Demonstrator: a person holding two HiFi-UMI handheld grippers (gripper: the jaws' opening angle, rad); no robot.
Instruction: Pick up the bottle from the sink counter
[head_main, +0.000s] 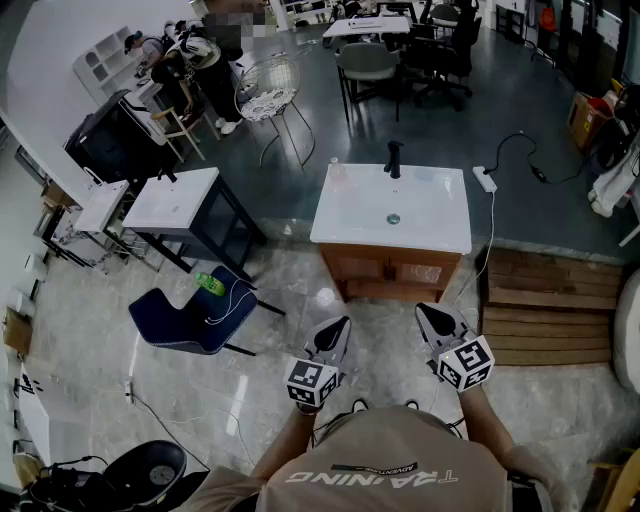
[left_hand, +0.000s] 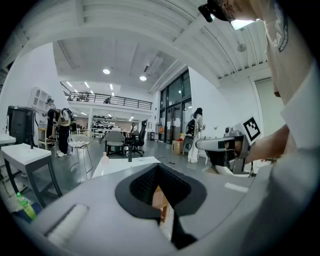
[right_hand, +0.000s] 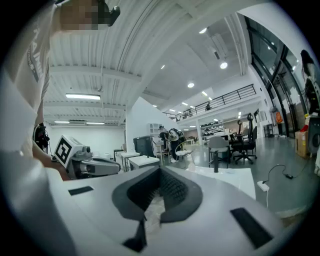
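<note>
The white sink counter (head_main: 345, 225) stands on a wooden cabinet ahead of me, with a black faucet (head_main: 394, 158) at its back. A small pale bottle (left_hand: 105, 157) stands near the counter's far left corner; in the head view the bottle (head_main: 337, 172) is only a faint spot. My left gripper (head_main: 337, 335) and right gripper (head_main: 430, 320) hover side by side over the floor, short of the cabinet's front. Both are shut and hold nothing, as the left gripper (left_hand: 159, 172) and right gripper (right_hand: 160, 177) also show in their own views.
A blue chair (head_main: 190, 320) with a green bottle (head_main: 209, 284) on it stands to the left. Behind it is a second white sink table (head_main: 180, 200). A wooden pallet (head_main: 545, 305) lies to the right. A power strip (head_main: 485, 178) and cable trail past the counter. People stand far back left.
</note>
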